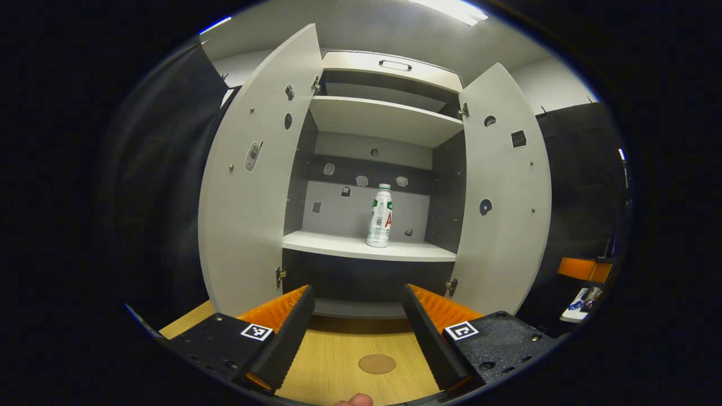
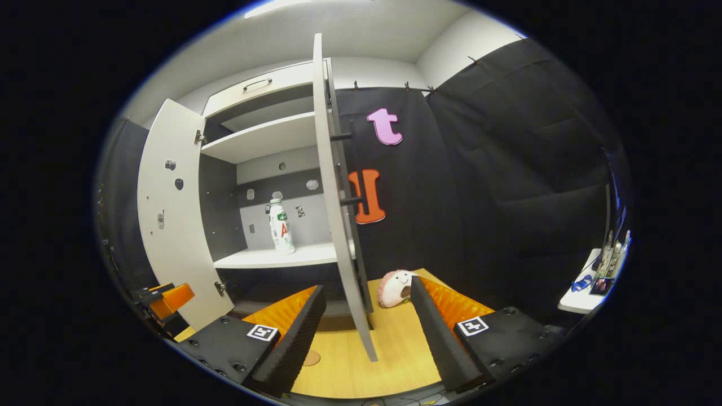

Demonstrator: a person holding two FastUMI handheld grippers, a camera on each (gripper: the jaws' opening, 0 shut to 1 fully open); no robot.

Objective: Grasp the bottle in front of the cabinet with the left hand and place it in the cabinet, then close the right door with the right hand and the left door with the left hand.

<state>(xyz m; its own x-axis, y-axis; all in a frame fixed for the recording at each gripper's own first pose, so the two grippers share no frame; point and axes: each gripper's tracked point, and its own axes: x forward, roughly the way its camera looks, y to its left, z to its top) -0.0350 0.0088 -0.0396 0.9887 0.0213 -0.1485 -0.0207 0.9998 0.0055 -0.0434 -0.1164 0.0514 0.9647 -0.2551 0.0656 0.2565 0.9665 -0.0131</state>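
The bottle point(image 1: 380, 215) stands upright on the cabinet's shelf point(image 1: 361, 247), well ahead of the left gripper point(image 1: 357, 327), whose jaws are wide and empty. The right gripper point(image 2: 366, 332), also wide, should push the right door point(image 2: 338, 214) edge just ahead, avoiding the plush toy point(image 2: 396, 287) beyond its right finger

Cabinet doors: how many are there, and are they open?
2, both open. The left door swings out on the left of the left gripper view, the right door on the right. Between them, the bottle stands on the shelf.
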